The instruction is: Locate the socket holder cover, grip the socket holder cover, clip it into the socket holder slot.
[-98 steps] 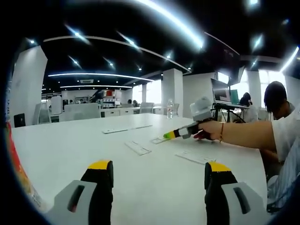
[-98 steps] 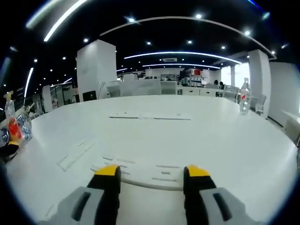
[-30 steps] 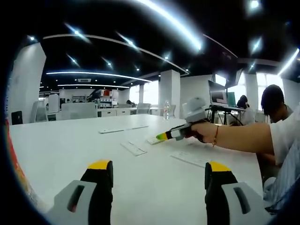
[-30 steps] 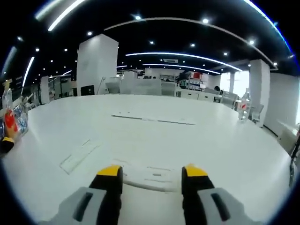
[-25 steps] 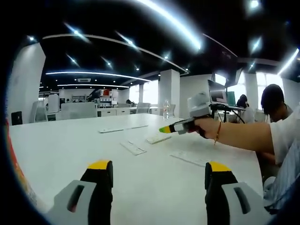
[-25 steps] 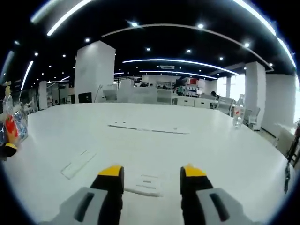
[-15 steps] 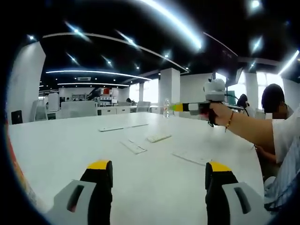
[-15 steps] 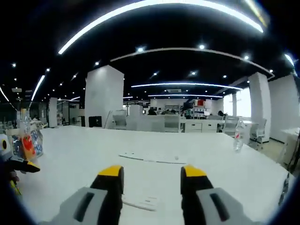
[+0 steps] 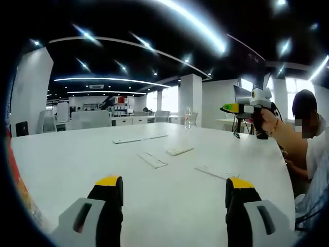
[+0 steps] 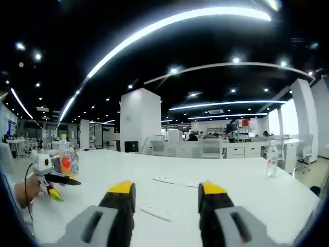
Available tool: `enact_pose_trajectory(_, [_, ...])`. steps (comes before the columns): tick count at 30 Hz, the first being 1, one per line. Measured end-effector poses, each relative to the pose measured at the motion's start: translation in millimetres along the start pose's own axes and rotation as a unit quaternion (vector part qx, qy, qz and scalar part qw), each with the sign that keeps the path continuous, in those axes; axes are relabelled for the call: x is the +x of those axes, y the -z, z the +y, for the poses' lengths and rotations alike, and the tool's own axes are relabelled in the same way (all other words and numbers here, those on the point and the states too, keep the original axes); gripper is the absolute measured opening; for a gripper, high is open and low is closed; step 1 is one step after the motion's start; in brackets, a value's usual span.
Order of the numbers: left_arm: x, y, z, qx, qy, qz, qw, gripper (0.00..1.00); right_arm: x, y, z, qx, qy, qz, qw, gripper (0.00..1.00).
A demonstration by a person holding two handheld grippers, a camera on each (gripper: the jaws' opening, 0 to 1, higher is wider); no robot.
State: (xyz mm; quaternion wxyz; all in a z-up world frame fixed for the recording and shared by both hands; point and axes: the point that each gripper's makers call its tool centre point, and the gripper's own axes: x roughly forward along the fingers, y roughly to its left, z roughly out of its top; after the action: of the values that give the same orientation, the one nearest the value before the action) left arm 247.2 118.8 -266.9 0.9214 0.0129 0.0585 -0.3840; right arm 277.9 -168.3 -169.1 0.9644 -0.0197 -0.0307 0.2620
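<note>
The socket holder cover (image 9: 180,151), probably thin stiff plastic, lies flat on the table (image 9: 77,164) at twelve o'clock; pinch its long edges. Both grippers' jaws stand spread, empty.

Beyond your right gripper's fingers stands a clear plastic water bottle (image 10: 271,151) on the broad white table (image 10: 247,203).

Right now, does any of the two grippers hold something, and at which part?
Nothing is held. The left gripper and the right gripper both stand open above the white table, with empty space between their jaws.
</note>
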Motion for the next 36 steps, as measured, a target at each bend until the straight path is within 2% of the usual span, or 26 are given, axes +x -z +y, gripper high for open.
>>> enact_pose_trajectory(1, [0,-0.1,0.8,0.000,-0.001,-0.001,1.0000,0.82,-2,-0.4,2,-0.002,-0.012,-0.003,0.9999,0.50])
enact_pose_trajectory(4, [0,-1.0,3.8,-0.002,-0.006,-0.004,1.0000,0.82,-13,3.5,20,-0.005,-0.092,-0.021,0.9956,0.50])
enact_pose_trajectory(6, [0,-1.6,4.4,-0.005,-0.006,-0.007,0.9999,0.82,-19,12.9,32,-0.016,-0.138,-0.016,0.9902,0.52])
enact_pose_trajectory(7, [0,-1.5,4.6,-0.006,-0.006,-0.008,0.9999,0.82,-20,14.6,34,-0.018,-0.146,-0.015,0.9891,0.52])
enact_pose_trajectory(10, [1,-0.5,5.7,-0.008,-0.007,-0.006,0.9999,0.82,-27,35.1,51,-0.015,-0.209,-0.005,0.9777,0.53])
enact_pose_trajectory(12, [1,-0.2,5.9,-0.009,-0.007,-0.006,0.9999,0.82,-28,44.6,56,-0.004,-0.226,-0.007,0.9741,0.54])
enact_pose_trajectory(16, [2,0.9,8.2,-0.012,-0.011,-0.006,0.9999,0.83,-29,59.5,57,0.006,-0.241,0.004,0.9705,0.54])
enact_pose_trajectory(21, [2,0.6,8.6,-0.011,-0.011,-0.007,0.9998,0.84,-26,63.6,55,0.009,-0.236,0.012,0.9717,0.53])
enact_pose_trajectory(26, [1,-1.6,9.6,-0.010,-0.013,-0.014,0.9998,0.85,-17,84.7,52,-0.009,-0.209,0.054,0.9763,0.53])
enact_pose_trajectory(36, [2,1.8,13.1,-0.016,-0.026,-0.006,0.9995,0.89,-17,92.7,50,-0.019,-0.191,0.067,0.9790,0.52])
